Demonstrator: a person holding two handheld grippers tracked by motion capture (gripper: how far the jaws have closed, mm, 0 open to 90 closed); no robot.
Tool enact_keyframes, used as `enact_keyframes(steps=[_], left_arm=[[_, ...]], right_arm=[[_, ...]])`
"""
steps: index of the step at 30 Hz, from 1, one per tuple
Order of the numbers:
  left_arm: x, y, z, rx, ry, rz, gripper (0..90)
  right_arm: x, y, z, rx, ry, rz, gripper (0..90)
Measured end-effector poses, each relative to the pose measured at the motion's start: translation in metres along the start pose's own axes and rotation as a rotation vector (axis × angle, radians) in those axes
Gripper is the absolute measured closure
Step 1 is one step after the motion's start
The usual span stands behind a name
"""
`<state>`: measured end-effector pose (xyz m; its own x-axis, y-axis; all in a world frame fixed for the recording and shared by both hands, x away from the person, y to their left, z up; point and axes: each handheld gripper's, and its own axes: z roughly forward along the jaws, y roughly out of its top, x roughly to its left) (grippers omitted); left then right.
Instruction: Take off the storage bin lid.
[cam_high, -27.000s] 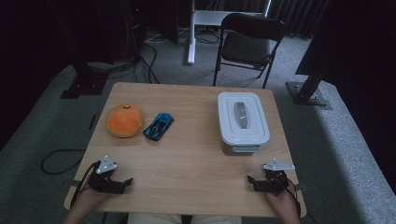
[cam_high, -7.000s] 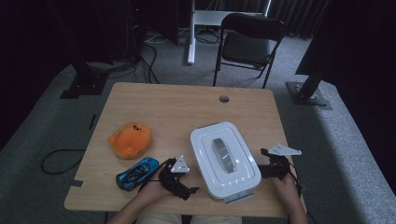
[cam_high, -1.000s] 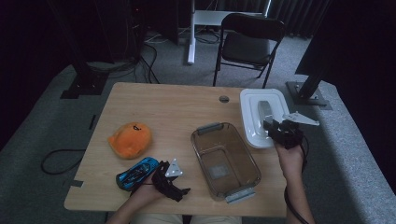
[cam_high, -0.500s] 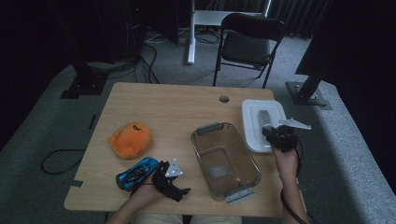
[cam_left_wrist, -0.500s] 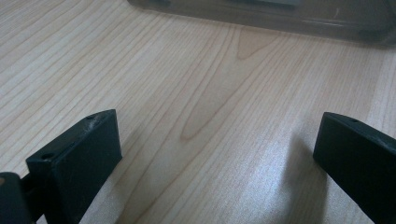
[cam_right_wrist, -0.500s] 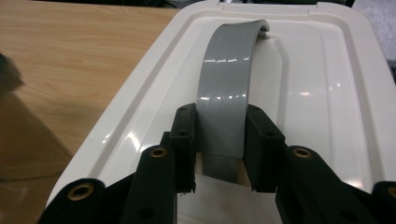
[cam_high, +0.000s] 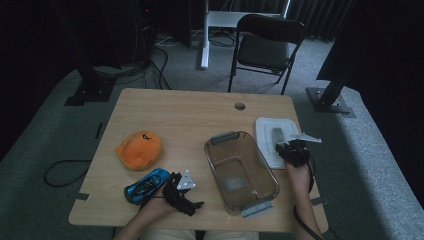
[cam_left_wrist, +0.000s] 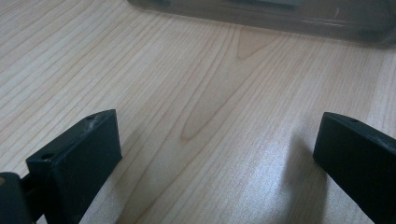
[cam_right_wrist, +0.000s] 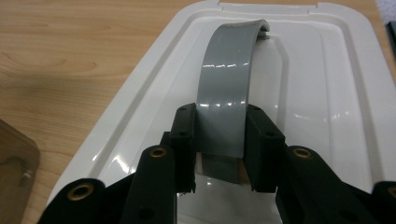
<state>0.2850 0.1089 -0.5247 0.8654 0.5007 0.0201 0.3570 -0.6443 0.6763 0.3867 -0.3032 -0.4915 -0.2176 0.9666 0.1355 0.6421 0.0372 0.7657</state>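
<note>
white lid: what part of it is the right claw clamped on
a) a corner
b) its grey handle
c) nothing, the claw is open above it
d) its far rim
b) in the right gripper view the right claw is shut on the grey handle arching over the middle of the white lid, which sits at the right edge of the table beside the clear container.

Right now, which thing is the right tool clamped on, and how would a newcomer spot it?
Start at the light wooden table and go to its right edge, beside the clear plastic container. There lies the white rectangular plastic lid, the only white thing there, with an arched grey handle gripped by the right tool.
</note>
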Motion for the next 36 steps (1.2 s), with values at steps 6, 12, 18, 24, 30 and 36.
enact_keyframes(steps=[6,12,18,24,30,36], left_arm=[[0.000,0.000,0.000,0.000,0.000,0.000,1.4],[0.000,0.000,0.000,0.000,0.000,0.000,1.4],[0.000,0.000,0.000,-0.002,0.009,-0.010,1.4],[0.000,0.000,0.000,-0.002,0.009,-0.009,1.5],[0.000,0.001,0.000,0.000,0.013,-0.012,1.4],[-0.001,0.004,0.002,0.018,0.018,-0.019,1.4]], right_arm=[[-0.003,-0.008,0.008,0.008,0.001,0.019,67.9],[-0.003,-0.016,0.014,0.021,-0.002,0.023,67.8],[-0.001,-0.020,0.016,0.003,-0.012,0.020,67.5],[0.000,-0.017,0.014,0.014,-0.012,0.006,60.4],[0.002,-0.013,0.002,0.001,0.019,-0.004,39.9],[0.010,-0.013,-0.010,0.034,0.094,-0.069,16.6]])
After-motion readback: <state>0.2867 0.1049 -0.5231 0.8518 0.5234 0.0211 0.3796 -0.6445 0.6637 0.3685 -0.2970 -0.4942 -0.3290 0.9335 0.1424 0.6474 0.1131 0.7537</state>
